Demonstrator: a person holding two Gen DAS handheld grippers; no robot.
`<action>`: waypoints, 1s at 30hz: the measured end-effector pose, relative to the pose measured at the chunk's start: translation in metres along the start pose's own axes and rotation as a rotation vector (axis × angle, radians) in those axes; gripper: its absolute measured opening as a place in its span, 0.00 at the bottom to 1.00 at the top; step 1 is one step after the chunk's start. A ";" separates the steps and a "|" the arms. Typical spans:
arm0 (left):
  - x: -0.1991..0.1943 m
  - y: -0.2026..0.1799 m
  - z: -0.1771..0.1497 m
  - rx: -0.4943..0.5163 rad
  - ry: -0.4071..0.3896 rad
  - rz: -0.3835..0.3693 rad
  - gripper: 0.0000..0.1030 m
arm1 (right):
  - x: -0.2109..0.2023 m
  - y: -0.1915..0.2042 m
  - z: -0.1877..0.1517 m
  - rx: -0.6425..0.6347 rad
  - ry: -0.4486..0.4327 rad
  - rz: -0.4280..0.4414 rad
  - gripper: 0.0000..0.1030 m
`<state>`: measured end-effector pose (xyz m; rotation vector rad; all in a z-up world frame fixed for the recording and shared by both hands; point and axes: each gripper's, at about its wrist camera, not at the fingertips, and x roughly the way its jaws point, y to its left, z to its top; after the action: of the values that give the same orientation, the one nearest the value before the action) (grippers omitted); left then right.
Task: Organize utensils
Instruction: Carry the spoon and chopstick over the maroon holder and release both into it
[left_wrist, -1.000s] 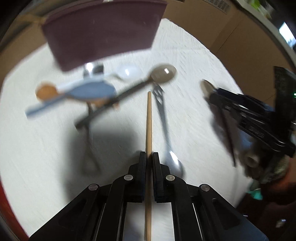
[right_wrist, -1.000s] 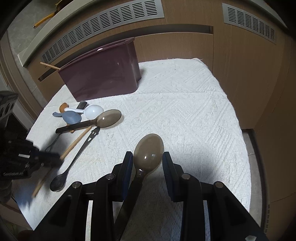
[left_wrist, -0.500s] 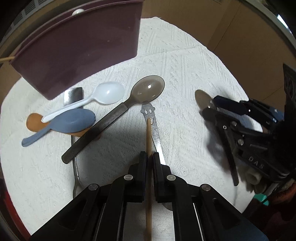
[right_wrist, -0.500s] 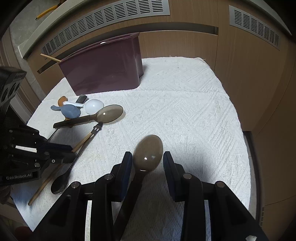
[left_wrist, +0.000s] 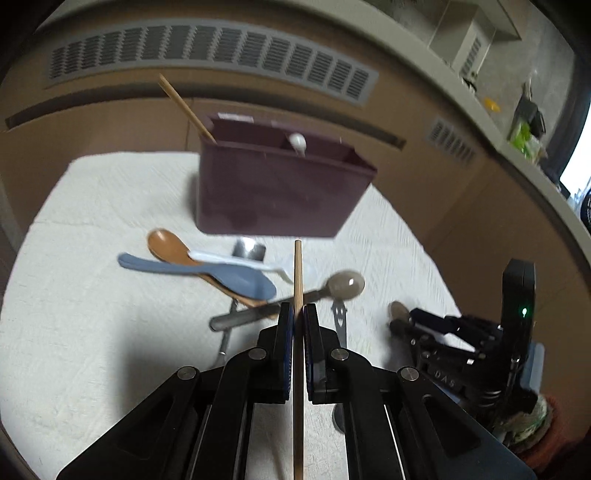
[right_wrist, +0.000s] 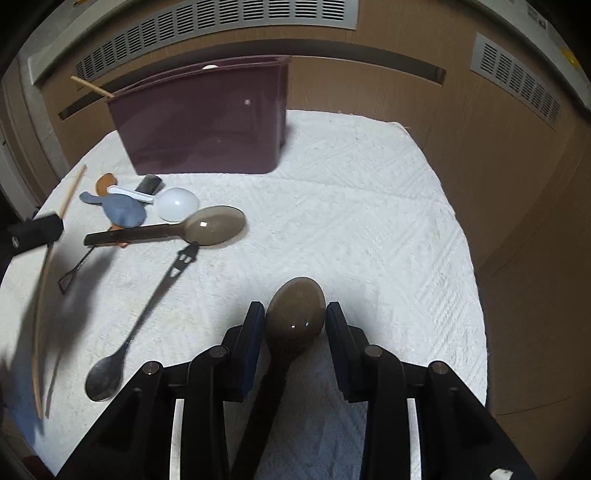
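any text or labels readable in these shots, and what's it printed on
"DAS": on the body of the right hand-held gripper, seen from the left wrist view; blurred, so only partly sure.
White label on the maroon bin rim: too blurred to read.
Nothing else legible.

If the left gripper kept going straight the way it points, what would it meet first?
Probably the maroon utensil bin: the left gripper, shut on a wooden chopstick, aims at its front wall. Depth is unclear.
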<state>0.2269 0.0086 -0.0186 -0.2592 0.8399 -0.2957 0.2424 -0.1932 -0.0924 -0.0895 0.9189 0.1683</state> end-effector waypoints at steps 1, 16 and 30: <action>-0.007 0.002 0.001 0.000 -0.019 0.003 0.05 | -0.004 0.001 0.001 0.006 -0.010 0.014 0.30; -0.074 -0.003 0.058 -0.012 -0.244 -0.068 0.05 | -0.093 0.002 0.036 0.038 -0.331 0.079 0.30; -0.076 -0.013 0.146 -0.013 -0.996 0.017 0.05 | -0.165 0.013 0.183 -0.049 -0.748 0.050 0.27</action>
<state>0.2877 0.0399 0.1318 -0.3632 -0.1398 -0.1120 0.2852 -0.1708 0.1502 -0.0424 0.1708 0.2480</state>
